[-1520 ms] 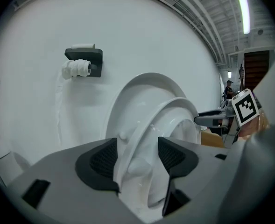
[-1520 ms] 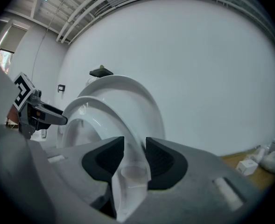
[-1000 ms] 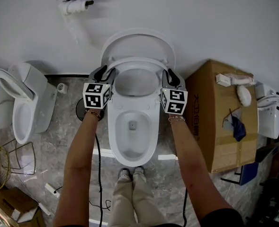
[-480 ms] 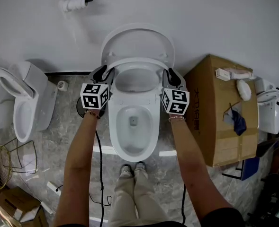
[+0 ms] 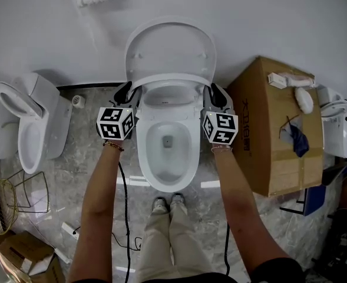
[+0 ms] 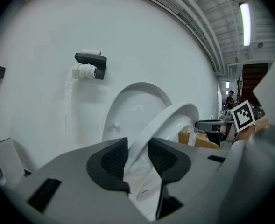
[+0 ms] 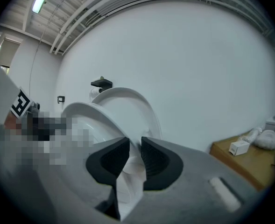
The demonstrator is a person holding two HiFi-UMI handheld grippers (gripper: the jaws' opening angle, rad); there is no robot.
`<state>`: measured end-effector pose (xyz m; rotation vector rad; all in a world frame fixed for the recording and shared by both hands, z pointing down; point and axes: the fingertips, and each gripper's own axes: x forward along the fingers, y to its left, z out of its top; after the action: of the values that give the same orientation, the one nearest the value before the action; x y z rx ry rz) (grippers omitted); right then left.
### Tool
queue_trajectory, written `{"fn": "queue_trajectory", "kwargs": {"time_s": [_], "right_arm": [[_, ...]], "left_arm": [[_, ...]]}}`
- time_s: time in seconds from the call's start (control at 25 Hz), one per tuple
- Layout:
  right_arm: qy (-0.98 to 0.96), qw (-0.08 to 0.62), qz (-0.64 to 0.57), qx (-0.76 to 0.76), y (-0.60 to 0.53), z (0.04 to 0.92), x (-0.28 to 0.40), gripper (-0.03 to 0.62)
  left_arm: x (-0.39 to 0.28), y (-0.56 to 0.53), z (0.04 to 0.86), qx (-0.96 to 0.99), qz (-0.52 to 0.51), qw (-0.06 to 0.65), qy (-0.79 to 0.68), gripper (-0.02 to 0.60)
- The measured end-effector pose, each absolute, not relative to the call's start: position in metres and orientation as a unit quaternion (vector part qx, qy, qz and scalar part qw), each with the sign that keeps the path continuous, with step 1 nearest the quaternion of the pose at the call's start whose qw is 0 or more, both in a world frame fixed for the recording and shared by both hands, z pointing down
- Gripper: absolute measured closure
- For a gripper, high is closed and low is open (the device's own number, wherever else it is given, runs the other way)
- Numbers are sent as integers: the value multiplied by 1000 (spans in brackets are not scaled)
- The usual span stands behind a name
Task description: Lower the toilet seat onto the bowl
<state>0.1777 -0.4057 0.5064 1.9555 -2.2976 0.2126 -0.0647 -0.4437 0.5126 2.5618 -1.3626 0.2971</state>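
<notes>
**Status.** Both grips are made. The left gripper (image 6: pixel 138 158) has its jaws clamped on the left limb of the toilet seat (image 5: pixel 170 77). The right gripper (image 7: pixel 134 158) has its jaws clamped on the right limb. In each gripper view the white ring fills the gap between the dark pads, and the pads bear on its two faces.

The seat stands off the lid (image 5: pixel 170 43) and tilts forward, with its front edge raised well above the bowl (image 5: pixel 141 152). It is judged to be roughly in the first half of its travel. The steep head view makes the angle hard to read, so treat this as an estimate.

Remaining work:
- Swing the ring down through the rest of its arc until it lies flat on the rim.
- Release both sides.

**Position relative to the jaws.**
- **Between the jaws:** the seat rim, entering each gripper from the inner side.
- **Just beyond the left jaws:** the ring arches up and to the right.
- **Just beyond the right jaws:** the ring arches up and to the left.
- **Below and between the two grippers:** the open bowl, apart from the seat.
- **Behind the seat, past the jaw tips:** the lid, upright against the wall.
- **Above and left of the left jaws, farther off:** a toilet paper roll (image 6: pixel 83 71) on its wall holder.
- **Right of the right jaws, well apart:** a cardboard box (image 7: pixel 254 162) with small items on top.
</notes>
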Motion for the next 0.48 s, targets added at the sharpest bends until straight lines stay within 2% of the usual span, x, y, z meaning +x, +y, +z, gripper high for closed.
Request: {"fn": "queue_trajectory", "kwargs": {"time_s": [0.48], "right_arm": [[-761, 49, 73, 643, -348, 517, 171, 516]], "left_arm": [[-70, -388, 521, 878, 112, 87, -457, 446]]}}
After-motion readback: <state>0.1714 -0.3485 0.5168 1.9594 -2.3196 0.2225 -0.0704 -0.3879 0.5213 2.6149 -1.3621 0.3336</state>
